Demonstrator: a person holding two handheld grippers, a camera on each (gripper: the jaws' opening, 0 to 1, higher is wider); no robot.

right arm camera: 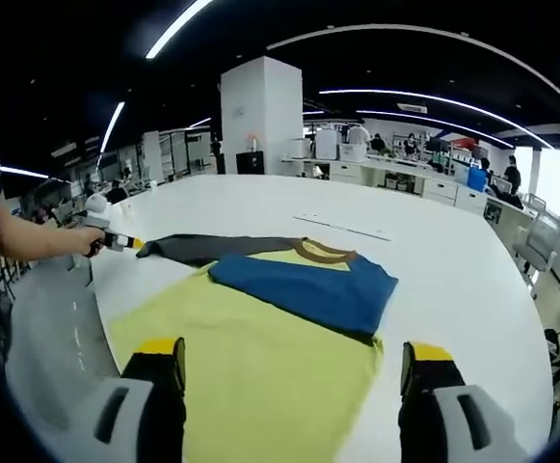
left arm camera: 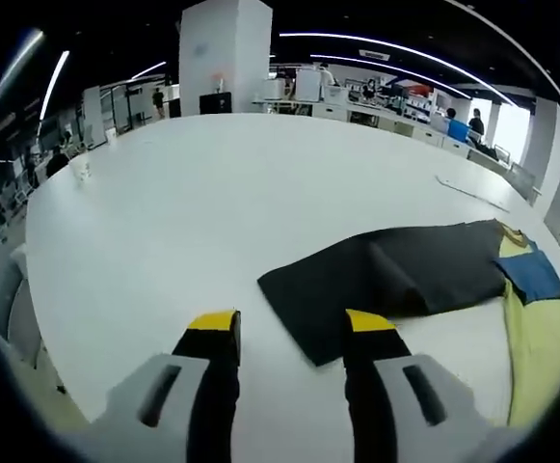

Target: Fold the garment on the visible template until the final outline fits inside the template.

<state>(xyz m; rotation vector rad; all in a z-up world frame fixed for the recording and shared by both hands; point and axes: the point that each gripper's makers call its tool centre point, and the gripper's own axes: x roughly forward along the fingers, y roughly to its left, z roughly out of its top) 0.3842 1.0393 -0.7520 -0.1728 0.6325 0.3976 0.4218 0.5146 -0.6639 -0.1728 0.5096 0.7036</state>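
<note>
1. Your left tongs (left arm camera: 291,328) are spread, pinching nothing; the garment's dark sleeve (left arm camera: 395,275) lies flat on the white worktop (left arm camera: 193,203) at their 1 o'clock.
2. Your right tongs (right arm camera: 291,357) are spread wide, empty, over the yellow garment (right arm camera: 260,367); its blue panel (right arm camera: 308,289) lies at 12 o'clock.
3. In the right gripper view, your left tongs (right arm camera: 137,245) sit at 10 o'clock, beside the sleeve's tip (right arm camera: 164,248).
</note>
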